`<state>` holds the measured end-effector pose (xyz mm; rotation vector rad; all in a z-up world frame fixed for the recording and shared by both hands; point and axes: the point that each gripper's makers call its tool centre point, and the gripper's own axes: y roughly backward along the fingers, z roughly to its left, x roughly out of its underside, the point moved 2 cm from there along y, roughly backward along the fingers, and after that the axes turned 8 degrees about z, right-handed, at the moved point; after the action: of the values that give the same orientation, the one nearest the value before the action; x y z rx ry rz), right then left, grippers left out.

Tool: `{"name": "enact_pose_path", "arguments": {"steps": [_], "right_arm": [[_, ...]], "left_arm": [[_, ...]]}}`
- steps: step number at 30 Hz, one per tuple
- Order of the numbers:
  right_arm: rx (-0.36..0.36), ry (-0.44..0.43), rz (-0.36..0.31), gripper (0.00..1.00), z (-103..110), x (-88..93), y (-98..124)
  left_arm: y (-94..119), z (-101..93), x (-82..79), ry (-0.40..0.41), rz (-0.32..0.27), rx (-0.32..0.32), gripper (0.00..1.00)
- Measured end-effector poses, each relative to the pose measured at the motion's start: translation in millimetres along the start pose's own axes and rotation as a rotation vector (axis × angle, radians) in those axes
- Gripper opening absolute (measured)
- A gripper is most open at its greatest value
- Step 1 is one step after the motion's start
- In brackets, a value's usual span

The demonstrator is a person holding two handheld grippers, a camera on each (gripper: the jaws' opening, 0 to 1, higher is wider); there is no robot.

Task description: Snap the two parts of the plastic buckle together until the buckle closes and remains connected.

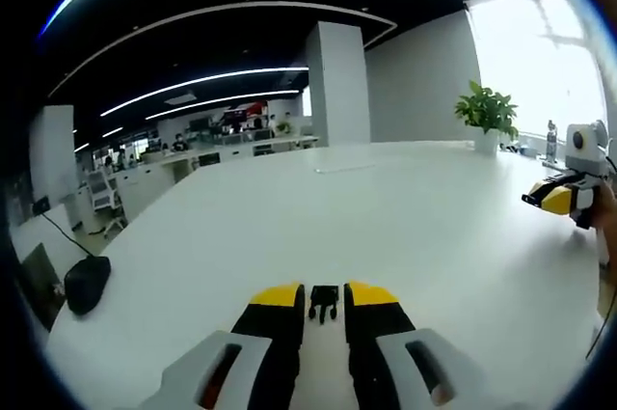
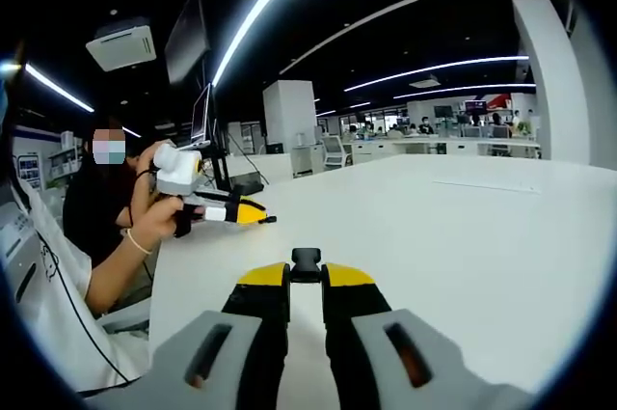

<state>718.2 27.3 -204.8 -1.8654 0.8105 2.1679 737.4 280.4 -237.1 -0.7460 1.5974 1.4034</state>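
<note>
1. Left gripper [image 1: 324, 296]: yellow-tipped jaws nearly together, clamped on the pronged black buckle half [image 1: 324, 303], prongs pointing forward; held above the white table [image 1: 386, 217], toward its near edge in the left gripper view.
2. Right gripper [image 2: 306, 275]: yellow-tipped jaws close together, clamped on the black socket half of the buckle [image 2: 306, 262], which projects forward past the tips; held over the same table near one edge.
3. Buckle halves: apart, one in each gripper, not joined.
4. Seen across the table: right gripper at the right edge in the left gripper view; left gripper at the left edge in the right gripper view, carried in a person's hand [image 2: 166, 220].
5. Farther out: potted plant [image 1: 487, 113] near the far right edge; dark computer mouse [image 1: 86, 284] with cable near the left edge.
</note>
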Motion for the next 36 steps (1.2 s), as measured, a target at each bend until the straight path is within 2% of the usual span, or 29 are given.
{"name": "enact_pose_path", "arguments": {"steps": [10, 17, 19, 22, 27, 32, 33, 36], "right_arm": [[0.006, -0.003, 0.002, 0.13, -4, 0.1, 0], [0.003, 0.009, 0.012, 0.13, -3, -0.4, -2], [0.000, 0.012, 0.015, 0.13, -4, -0.6, -4], [-0.002, 0.010, 0.015, 0.13, -5, -0.7, -5], [-0.008, 0.009, 0.011, 0.13, -1, -1.0, -9], [-0.009, 0.009, 0.010, 0.13, 2, -0.4, -11], [-0.011, 0.010, 0.008, 0.13, 2, -0.7, -12], [-0.016, 0.008, 0.000, 0.13, 4, -1.6, -14]], "left_arm": [[5, -0.1, -1.0, -0.040, -0.028, 0.017, 0.18], [13, -0.6, -5.8, -0.052, -0.065, 0.128, 0.19], [15, -3.5, -7.0, -0.088, -0.060, 0.191, 0.22], [16, 2.2, -9.4, -0.114, -0.056, 0.175, 0.29], [18, 7.8, -17.5, -0.109, -0.083, 0.215, 0.29], [19, 10.3, -21.8, -0.137, -0.091, 0.248, 0.29], [19, 10.4, -22.4, -0.140, -0.089, 0.263, 0.29], [20, 3.7, -25.4, -0.128, -0.084, 0.360, 0.29]]}}
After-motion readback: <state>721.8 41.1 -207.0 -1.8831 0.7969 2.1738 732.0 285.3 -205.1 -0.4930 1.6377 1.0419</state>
